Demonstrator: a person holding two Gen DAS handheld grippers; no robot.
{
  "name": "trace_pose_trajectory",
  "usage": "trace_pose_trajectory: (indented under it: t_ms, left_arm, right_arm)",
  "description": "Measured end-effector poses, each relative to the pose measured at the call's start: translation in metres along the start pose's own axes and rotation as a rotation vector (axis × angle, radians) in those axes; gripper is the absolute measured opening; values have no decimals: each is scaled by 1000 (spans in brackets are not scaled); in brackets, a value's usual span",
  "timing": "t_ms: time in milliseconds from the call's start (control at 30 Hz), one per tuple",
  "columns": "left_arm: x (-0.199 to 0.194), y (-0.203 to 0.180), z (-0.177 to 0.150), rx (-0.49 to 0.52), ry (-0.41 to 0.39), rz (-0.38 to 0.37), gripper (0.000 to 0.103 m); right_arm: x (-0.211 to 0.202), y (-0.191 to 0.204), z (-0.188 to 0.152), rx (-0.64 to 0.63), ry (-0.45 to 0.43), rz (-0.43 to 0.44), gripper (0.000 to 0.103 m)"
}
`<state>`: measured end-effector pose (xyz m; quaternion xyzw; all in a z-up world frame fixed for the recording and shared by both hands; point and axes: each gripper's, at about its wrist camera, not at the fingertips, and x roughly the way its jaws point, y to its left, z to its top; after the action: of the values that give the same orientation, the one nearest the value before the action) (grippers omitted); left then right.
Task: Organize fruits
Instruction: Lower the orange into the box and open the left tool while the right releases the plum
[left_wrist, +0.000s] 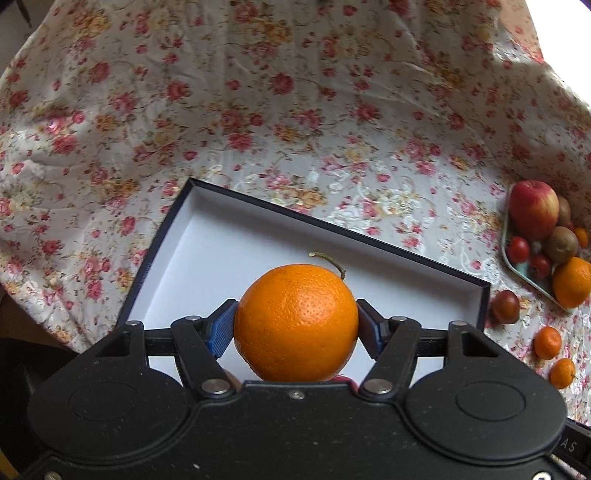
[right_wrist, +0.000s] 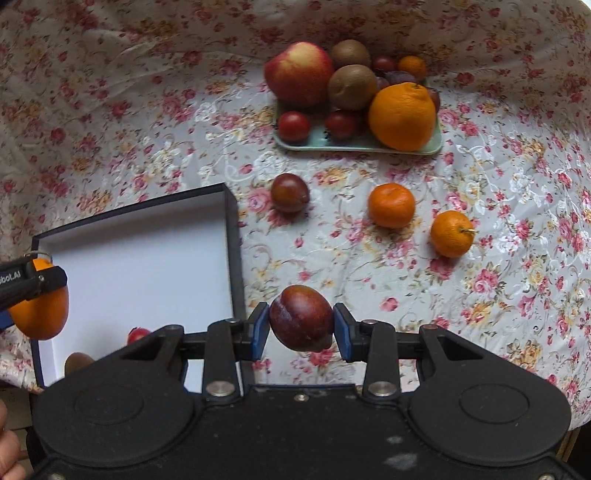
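Left gripper (left_wrist: 295, 326): jaws spread wide and clamped on a large orange (left_wrist: 295, 323), one blue pad (left_wrist: 221, 328) against each side; the stem points up and away from the camera. The orange hangs over the near part of an open box (left_wrist: 207, 236), dark outside and white inside, which lies on the floral cloth (left_wrist: 258, 110) covering the worktop. Right gripper (right_wrist: 301, 325): jaws at a narrower spread, pinching a dark red plum (right_wrist: 301, 317) between the blue pads, above the cloth just beside the box's right wall. In the right wrist view a small red fruit (right_wrist: 137, 334) and a brown fruit (right_wrist: 75, 362) lie near the box's near edge, both partly hidden by the gripper body. Loose on the cloth: a second plum (right_wrist: 290, 192) and two mandarins (right_wrist: 391, 205), (right_wrist: 451, 233), well apart from one another. Toward the far edge, a pale green tray (right_wrist: 354, 144) carries an apple (right_wrist: 299, 74), two kiwis (right_wrist: 352, 86), an orange (right_wrist: 402, 116), small red fruits and others behind, too crowded to sort.
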<state>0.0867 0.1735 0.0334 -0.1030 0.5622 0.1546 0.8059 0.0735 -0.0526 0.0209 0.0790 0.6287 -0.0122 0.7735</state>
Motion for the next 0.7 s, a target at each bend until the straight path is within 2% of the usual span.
trace_pose_trajectory:
  t_ms: [133,267,433,700]
  left_arm:
    - [7,23,1,-37,21,41,68]
    - [14,43,2,-76,55,36,68]
    - [15,57,2,-91,60,47,68]
    - [19,61,0,-68,81,7,69]
  right_arm:
    - [0,32,-8,-50,0,26,39]
    - [3,55,-12,-86,2,38,39]
    - [13,79,-10,-104,16,67,39]
    - [20,109,-13,-159,-4,62,39]
